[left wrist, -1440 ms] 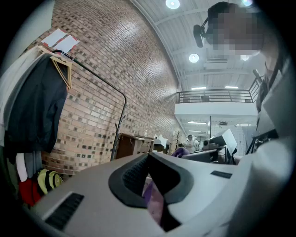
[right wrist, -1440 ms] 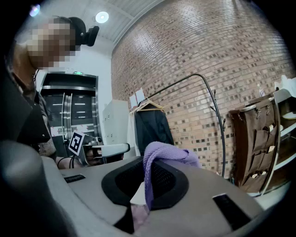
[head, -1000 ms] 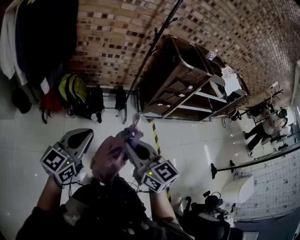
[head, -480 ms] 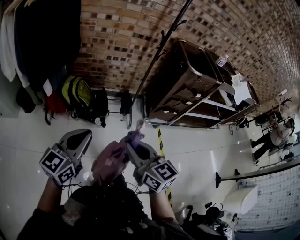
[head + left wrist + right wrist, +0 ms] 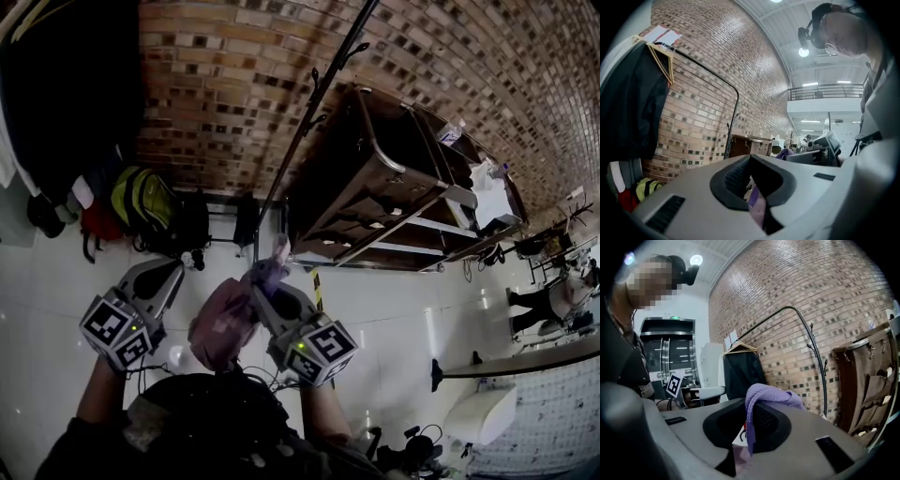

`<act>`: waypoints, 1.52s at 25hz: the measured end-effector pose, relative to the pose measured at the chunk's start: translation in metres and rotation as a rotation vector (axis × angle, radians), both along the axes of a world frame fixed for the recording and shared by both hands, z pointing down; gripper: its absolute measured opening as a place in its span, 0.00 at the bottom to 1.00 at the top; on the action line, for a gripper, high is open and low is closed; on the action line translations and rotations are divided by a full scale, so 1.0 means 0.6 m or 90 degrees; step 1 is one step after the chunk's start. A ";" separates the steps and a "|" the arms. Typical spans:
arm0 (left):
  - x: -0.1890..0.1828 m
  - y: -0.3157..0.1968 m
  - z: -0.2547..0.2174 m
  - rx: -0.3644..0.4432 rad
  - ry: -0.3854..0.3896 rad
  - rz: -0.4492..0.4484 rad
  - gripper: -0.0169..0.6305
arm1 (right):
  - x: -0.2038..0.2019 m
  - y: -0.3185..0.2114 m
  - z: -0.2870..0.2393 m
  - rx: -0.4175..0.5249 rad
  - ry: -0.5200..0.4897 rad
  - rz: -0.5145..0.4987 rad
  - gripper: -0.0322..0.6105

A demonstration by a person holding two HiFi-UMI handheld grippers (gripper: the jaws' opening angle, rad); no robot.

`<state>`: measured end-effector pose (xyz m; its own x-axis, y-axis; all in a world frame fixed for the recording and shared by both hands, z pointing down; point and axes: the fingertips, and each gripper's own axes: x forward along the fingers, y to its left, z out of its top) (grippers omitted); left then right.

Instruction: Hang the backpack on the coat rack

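Where the brick wall (image 5: pixel 216 84) closes the far side of the room, a rail of dark clothes (image 5: pixel 66 94) fills the far left and a wooden cabinet (image 5: pixel 375 178) stands to the right. Between them rises the coat rack (image 5: pixel 310 124), a thin black pole. The small hooks that can be seen on it look bare, so I judge that nothing has been hung yet. A yellow-green bag (image 5: pixel 139 199) sits with other bags on the floor by the wall, left of the rack's foot.

The pink backpack (image 5: pixel 225 323) is off the floor and close to the person's body, on the near side and well apart from the rack. It hangs from the right hand-held gripper (image 5: pixel 270 281), which is clenched on the lilac top loop (image 5: pixel 764 397); the loop drapes over and down between the jaws.

The left hand-held gripper (image 5: pixel 161 277) sits just left of the backpack. Its jaws stand apart and released, with only the bag's lilac and pink showing through the gap.

The pick-up is done. What seems left is to carry the bag across to the rack, raise the loop over a hook, seat it there and let go.
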<state>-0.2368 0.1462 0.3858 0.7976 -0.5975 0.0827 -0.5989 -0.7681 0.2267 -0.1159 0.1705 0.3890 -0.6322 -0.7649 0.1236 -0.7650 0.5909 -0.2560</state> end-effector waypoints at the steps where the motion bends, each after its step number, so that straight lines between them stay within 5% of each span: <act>1: 0.013 -0.011 -0.002 0.002 0.001 -0.001 0.08 | 0.009 -0.012 -0.002 0.001 0.003 -0.004 0.14; 18: 0.197 -0.159 -0.006 0.024 -0.018 -0.036 0.08 | 0.222 -0.176 0.007 0.011 0.025 -0.024 0.14; 38: 0.333 -0.336 0.029 0.013 -0.022 0.005 0.08 | 0.320 -0.333 0.045 -0.003 0.052 -0.033 0.14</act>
<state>-0.0372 -0.0554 0.4029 0.7997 -0.5925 0.0972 -0.5992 -0.7777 0.1901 0.0761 -0.0294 0.4157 -0.6588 -0.7304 0.1803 -0.7517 0.6294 -0.1969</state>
